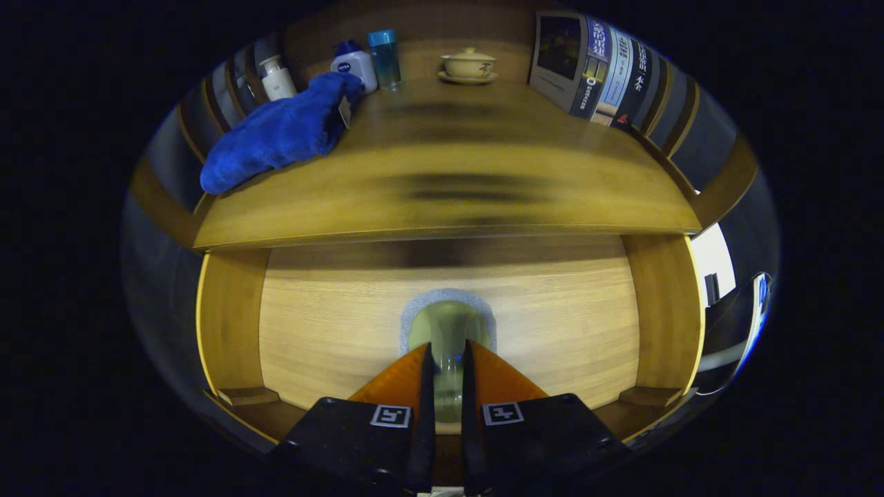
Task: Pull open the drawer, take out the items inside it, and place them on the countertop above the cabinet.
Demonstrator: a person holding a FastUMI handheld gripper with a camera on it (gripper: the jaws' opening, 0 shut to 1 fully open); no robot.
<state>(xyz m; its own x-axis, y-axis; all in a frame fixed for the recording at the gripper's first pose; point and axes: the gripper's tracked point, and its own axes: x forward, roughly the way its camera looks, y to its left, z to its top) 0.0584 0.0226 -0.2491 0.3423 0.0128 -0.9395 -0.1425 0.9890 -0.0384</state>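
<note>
You are holding the tool [447, 359] narrow, both fingers pressing on the drawer handle [447, 331], a pale green knob set in a grey plate at the middle of the wooden drawer front [331, 324]; the drawer's contents are not visible; above it the table [442, 186] is carrying a blue towel [276, 134], a white lotion bottle [277, 77], a blue-capped cream bottle [353, 62], a blue tumbler [385, 59], a lidded teacup on a saucer [469, 65] and a row of books [594, 69].
</note>
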